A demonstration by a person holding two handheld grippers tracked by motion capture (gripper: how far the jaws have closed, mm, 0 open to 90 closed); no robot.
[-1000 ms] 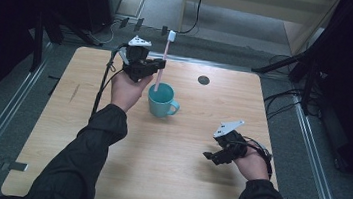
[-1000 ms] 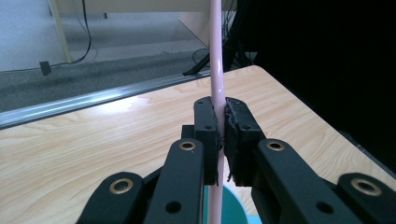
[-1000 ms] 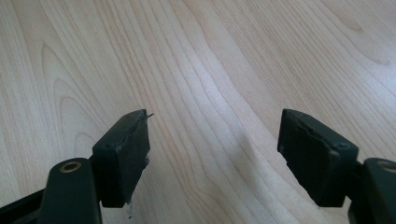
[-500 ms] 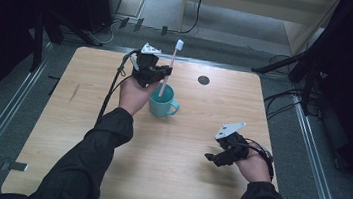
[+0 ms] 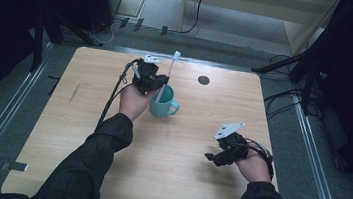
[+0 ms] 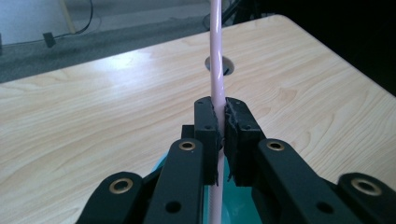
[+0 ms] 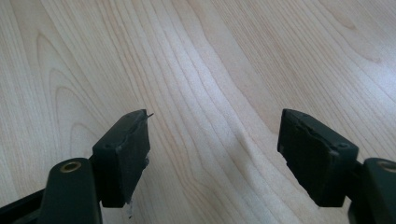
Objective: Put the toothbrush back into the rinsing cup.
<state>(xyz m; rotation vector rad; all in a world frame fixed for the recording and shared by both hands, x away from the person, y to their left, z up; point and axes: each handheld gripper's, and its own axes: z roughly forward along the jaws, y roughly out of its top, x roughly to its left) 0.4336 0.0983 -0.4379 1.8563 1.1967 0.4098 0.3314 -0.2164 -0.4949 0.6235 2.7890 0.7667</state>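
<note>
Lowering into the teal mug (image 5: pixel 164 103), the pink toothbrush (image 5: pixel 166 78) now has its lower end inside the rim, where a second ago it hung higher above it; bristle head up, shaft leaning slightly; left gripper (image 5: pixel 158 85) pinches the shaft (image 6: pixel 216 70) firmly between both pads, just above the mug; right gripper (image 5: pixel 210 158) rests idle near the table's (image 5: pixel 85 134) right edge, jaws spread wide over bare wood, unmoved; judgement: placement nearly complete; release should follow once the handle bottoms out.
</note>
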